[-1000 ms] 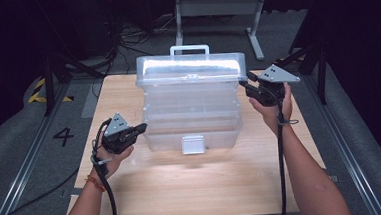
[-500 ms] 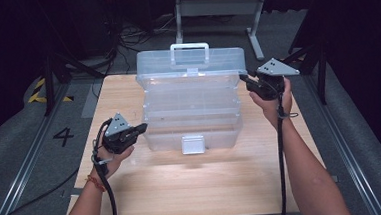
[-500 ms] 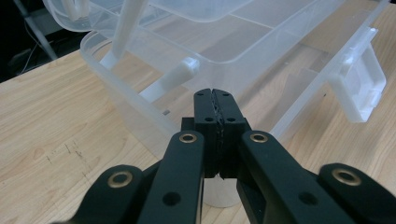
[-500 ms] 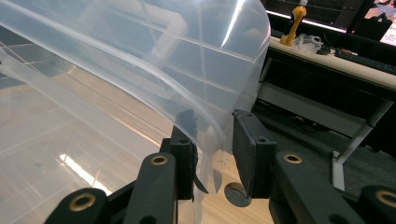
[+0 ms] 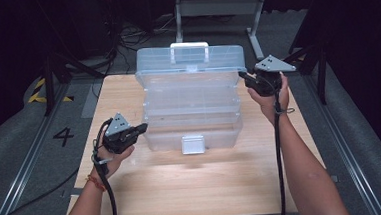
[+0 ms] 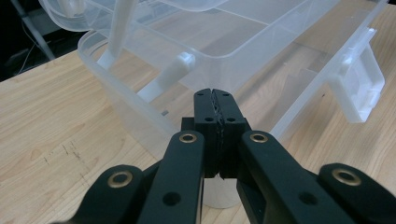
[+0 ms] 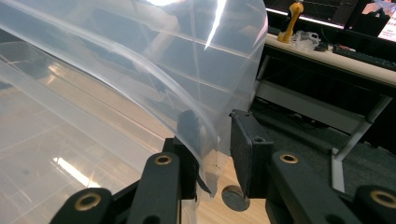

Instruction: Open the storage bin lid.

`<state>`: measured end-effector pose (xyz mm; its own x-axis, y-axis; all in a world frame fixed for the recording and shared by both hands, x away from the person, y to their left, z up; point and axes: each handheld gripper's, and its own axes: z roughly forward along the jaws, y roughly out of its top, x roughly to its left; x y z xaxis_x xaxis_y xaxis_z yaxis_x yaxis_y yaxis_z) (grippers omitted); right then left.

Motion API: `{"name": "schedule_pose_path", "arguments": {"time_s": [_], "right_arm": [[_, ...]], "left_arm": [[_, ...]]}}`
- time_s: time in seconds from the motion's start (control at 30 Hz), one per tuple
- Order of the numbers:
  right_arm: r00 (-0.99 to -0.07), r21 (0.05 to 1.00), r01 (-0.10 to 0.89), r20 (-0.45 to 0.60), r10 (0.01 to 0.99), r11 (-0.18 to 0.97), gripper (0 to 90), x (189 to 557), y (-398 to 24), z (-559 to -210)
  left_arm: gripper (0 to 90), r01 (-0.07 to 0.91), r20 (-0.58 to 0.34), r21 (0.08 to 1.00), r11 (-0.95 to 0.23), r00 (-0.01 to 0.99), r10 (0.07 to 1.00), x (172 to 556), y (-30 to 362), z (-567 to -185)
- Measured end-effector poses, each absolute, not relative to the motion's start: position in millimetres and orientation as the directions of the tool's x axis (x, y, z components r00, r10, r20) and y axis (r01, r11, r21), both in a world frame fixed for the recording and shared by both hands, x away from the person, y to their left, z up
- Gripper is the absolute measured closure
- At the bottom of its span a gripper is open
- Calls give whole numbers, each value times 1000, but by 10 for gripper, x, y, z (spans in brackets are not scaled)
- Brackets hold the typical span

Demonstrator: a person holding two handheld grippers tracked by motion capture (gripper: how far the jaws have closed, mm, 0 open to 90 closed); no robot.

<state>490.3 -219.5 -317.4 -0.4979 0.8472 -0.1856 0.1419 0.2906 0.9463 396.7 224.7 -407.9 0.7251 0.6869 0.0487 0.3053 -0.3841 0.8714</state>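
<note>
While the clear plastic tackle box stands open on the table, the left tool meets its near-left corner. Its jaws look pressed together, empty. The right tool straddles the lid's edge; its jaws have just been closing.

One clear plastic box stands on the one wooden counter, between two grippers: the left gripper at its near corner and the right gripper at the edge of its raised lid. The box has one lid, one white handle on the lid's top and one latch at its front. In the left gripper view, two white hinge arms show inside the box just past the jaws.
</note>
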Motion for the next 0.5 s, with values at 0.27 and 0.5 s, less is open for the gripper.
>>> {"name": "schedule_pose_path", "arguments": {"time_s": [0.27,0.5], "right_arm": [[-497,950,147,-172,850,277,728,4963,-2195,-3163],[-494,950,151,-167,853,273,725,5020,-2189,-3165]], "left_arm": [[897,309,41,871,-381,728,684,3971,2239,-4085],[893,298,57,870,-393,731,680,3975,2231,-4087]]}}
